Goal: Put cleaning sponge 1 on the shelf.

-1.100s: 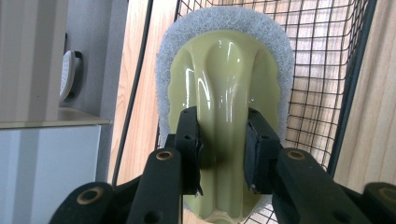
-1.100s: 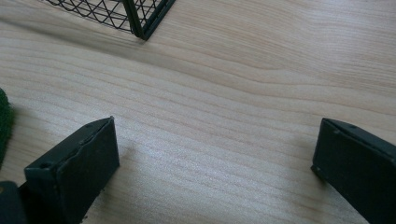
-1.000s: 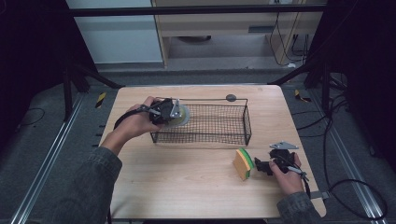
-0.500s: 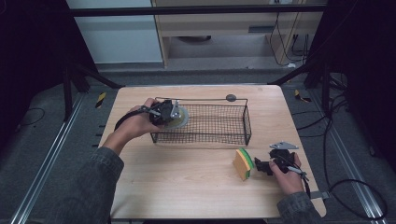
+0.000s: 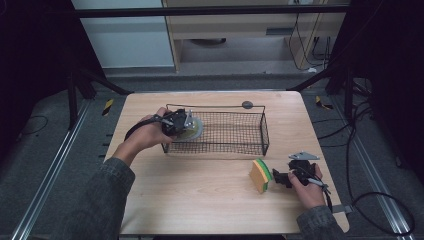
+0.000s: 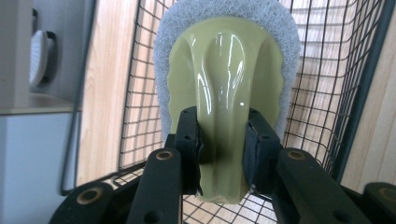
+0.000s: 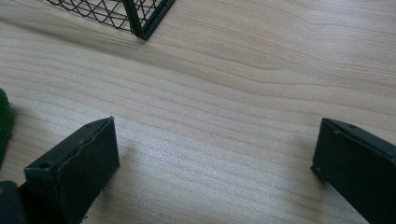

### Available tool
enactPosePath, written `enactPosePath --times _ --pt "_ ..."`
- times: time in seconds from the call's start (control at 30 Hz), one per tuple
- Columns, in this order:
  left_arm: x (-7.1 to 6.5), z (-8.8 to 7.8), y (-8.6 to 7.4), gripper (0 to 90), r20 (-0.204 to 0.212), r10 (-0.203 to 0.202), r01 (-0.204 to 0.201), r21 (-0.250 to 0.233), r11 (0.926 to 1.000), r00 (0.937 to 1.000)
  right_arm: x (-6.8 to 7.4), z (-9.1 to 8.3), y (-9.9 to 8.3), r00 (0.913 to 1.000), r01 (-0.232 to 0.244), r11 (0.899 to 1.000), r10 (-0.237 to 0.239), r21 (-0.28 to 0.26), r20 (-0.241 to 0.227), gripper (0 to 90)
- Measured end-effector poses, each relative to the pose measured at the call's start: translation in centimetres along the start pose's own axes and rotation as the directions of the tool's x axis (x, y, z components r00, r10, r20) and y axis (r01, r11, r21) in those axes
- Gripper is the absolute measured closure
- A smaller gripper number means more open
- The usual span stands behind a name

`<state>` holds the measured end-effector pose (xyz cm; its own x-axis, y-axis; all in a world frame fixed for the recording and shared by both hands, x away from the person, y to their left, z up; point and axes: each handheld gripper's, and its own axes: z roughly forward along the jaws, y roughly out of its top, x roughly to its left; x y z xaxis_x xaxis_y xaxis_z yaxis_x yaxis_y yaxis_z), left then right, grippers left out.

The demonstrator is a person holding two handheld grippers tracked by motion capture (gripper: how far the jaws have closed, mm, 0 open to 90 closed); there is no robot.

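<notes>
Two hand-held black two-jaw grippers are seen over a light wooden table (image 5: 200, 200). The left gripper (image 5: 179, 122) is held at the left end of a black rectangular wire basket (image 5: 264, 135), which stands toward the far side of the table. From the high view only a pale round shape is made out at its tip; in the left gripper view the jaws are shown clenched on the glossy olive-green plastic handle of a round scrubber with a white mesh pad (image 6: 228, 79), held inside the basket, with wire mesh behind it and on both sides.

The right gripper (image 5: 286, 177) is rested on the table near its right edge, just right of an orange, yellow and green sponge standing on edge (image 5: 260, 175). In the right gripper view its jaws are seen spread wide with bare wood between them, a green edge of the sponge at far left and a basket corner at the top

A small dark round disc (image 5: 247, 105) lies beyond the basket
</notes>
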<state>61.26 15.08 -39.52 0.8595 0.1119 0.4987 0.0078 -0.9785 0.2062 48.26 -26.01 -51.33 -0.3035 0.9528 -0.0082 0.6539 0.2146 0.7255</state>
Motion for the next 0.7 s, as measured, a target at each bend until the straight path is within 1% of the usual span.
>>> enactPosePath --times 0.03,0.07,0.13,0.23,0.37,0.47,0.63,0.7 --pt "0.0 0.0 0.0 70.1 0.000 0.000 0.000 0.000 1.0000 1.0000 0.0 0.0 0.0 1.0000 0.000 1.000 0.000 0.000 0.000 0.6" --pt "0.0 0.2 -0.2 70.1 0.005 -0.010 0.010 -0.003 0.9999 0.9999 0.0 0.0 0.0 1.0000 -0.001 1.000 0.001 0.001 -0.001 0.6" --pt "0.0 0.4 -0.4 70.1 0.011 -0.017 0.017 -0.001 0.9998 0.9998 0.0 0.0 0.0 1.0000 -0.001 1.000 0.001 0.000 0.000 0.6" --pt "-0.1 0.6 -0.6 70.1 0.020 -0.020 0.020 0.003 0.9998 0.9996 0.0 0.0 0.0 1.0000 0.000 1.000 0.000 0.000 0.000 0.6" --pt "0.0 0.6 -0.5 70.1 0.024 -0.025 0.025 -0.003 0.9997 0.9994 0.0 0.0 0.0 1.0000 0.000 1.000 0.000 0.000 0.000 0.6" --pt "-0.1 0.9 -0.4 70.0 0.034 -0.027 0.027 0.008 0.9996 0.9990 0.0 0.0 0.0 1.0000 0.000 1.000 0.000 0.000 0.000 0.6" --pt "-0.1 1.1 -0.3 70.0 0.040 -0.029 0.029 0.011 0.9995 0.9988 0.0 0.0 0.0 1.0000 -0.002 1.000 0.002 0.000 0.000 0.6" --pt "-0.1 1.2 -0.2 69.9 0.050 -0.039 0.039 -0.005 0.9992 0.9980 0.0 0.0 0.0 1.0000 -0.001 1.000 0.001 0.001 -0.001 0.6"
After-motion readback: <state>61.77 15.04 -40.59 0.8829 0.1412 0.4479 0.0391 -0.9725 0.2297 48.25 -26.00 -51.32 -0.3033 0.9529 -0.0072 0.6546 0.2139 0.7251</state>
